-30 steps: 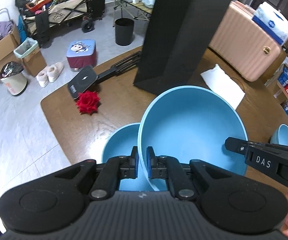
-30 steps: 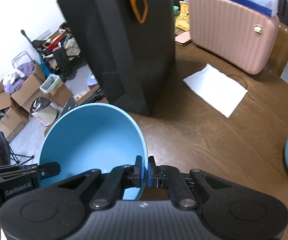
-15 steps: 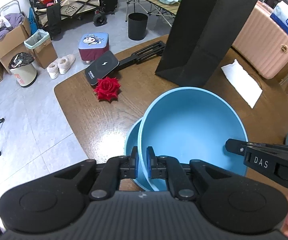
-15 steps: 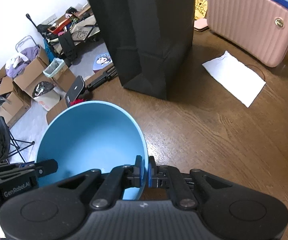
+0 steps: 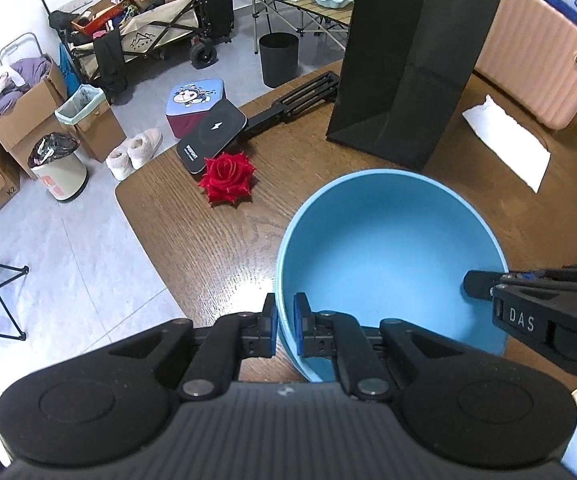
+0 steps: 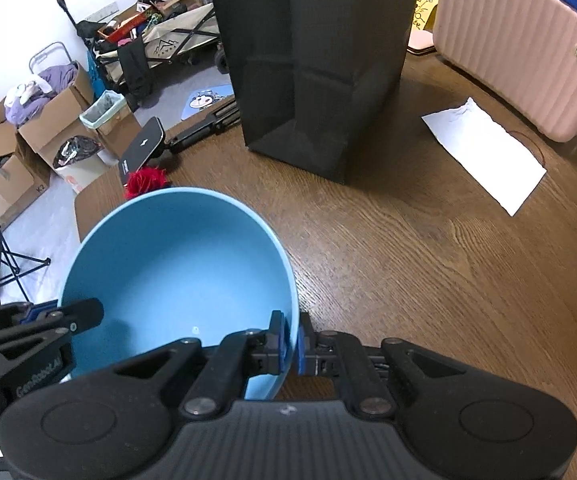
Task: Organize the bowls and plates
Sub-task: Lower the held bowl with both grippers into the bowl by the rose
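A large light-blue bowl hangs low over the brown wooden table, held at two sides of its rim. My left gripper is shut on the near-left rim, one pad inside the wall and one outside. My right gripper is shut on the opposite rim of the same bowl. Each gripper shows in the other's view: the right gripper at the bowl's right, the left gripper at its left. Whatever lies under the bowl is hidden.
A tall black paper bag stands just behind the bowl. A red rose and a black flat device lie left of it near the table's curved edge. A white paper and a pink suitcase are at the back right.
Both grippers have come down with the big bowl. The smaller blue bowl that showed under its left side is now covered by it. The blue bowl at the far right has left the views.
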### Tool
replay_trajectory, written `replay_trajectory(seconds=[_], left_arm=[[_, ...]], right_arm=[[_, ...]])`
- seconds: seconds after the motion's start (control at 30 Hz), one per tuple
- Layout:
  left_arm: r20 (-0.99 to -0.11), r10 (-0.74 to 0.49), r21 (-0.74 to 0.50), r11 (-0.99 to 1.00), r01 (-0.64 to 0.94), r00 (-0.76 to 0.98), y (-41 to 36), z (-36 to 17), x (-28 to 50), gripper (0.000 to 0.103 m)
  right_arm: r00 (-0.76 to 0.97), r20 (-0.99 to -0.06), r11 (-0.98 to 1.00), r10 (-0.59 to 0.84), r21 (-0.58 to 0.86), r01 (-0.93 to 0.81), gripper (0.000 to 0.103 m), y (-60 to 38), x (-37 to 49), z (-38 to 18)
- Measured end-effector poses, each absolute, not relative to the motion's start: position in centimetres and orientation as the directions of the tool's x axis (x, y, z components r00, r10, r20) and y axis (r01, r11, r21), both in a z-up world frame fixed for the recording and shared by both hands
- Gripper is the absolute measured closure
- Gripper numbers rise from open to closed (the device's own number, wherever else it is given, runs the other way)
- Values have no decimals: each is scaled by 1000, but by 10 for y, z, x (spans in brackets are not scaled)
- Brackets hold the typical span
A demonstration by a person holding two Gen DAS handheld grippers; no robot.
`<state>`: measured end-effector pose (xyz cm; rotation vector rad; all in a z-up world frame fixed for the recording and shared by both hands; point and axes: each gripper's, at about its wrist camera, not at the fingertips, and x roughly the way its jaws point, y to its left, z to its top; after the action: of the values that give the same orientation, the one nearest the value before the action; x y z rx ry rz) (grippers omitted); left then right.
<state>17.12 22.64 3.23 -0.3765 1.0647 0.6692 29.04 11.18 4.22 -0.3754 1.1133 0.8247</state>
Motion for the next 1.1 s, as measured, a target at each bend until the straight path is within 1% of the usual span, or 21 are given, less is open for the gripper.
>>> replay_trajectory(seconds=[0.33, 0.5, 0.93, 1.1], left_arm=[[-884, 365, 106, 766, -634, 292, 219, 12, 175, 93], [-891, 352, 99, 767, -634, 287, 222, 6, 175, 93], [-894, 348, 99, 768, -633, 282, 224, 3, 176, 92], [-896, 343, 95, 767, -634, 282, 226, 5, 176, 92]], right_arm=[[219, -900, 634, 377, 78, -769, 96, 116, 285, 28], [233, -900, 627, 370, 57, -777, 97, 117, 283, 23], [227, -901, 628, 370, 63, -776, 96, 118, 284, 20], [212, -901, 628, 378, 82, -774, 93, 117, 288, 20]])
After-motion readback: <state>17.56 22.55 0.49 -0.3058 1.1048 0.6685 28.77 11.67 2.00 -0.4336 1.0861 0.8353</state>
